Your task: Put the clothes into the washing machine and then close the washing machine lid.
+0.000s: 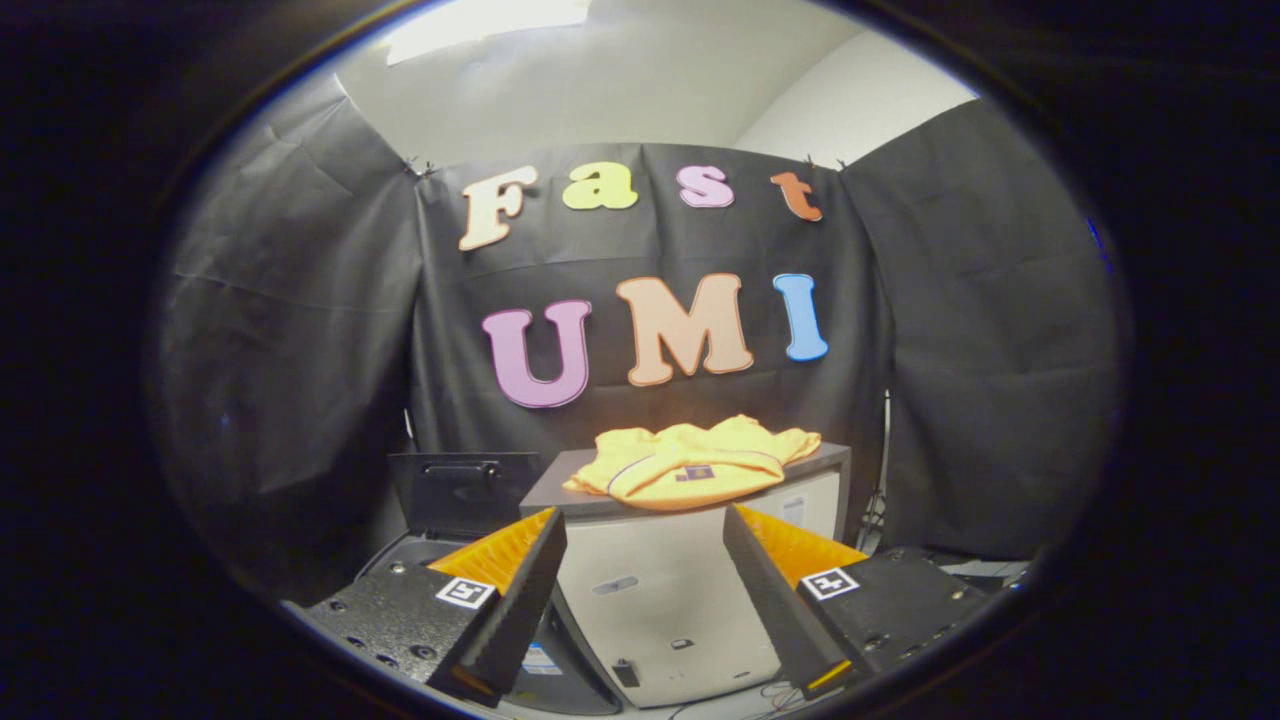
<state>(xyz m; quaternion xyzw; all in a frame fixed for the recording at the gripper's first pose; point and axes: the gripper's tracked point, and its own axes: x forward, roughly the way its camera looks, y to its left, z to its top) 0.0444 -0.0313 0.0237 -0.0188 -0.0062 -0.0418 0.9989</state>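
Note:
A crumpled yellow garment (690, 462) with a dark trim line lies on top of a white cabinet (660, 590) with a grey top, straight beyond my fingers. My gripper (645, 525) is open, its fingers spread wide with nothing between them, still short of the garment. To the left of the cabinet stands the dark washing machine (420, 560), lower than the cabinet. Its lid (465, 490) is raised upright at the back. The left finger hides most of the machine's opening.
Black cloth walls close the booth behind and on both sides. Cables (878, 500) hang down to the right of the cabinet. A dark flat surface (960, 565) lies past the right finger.

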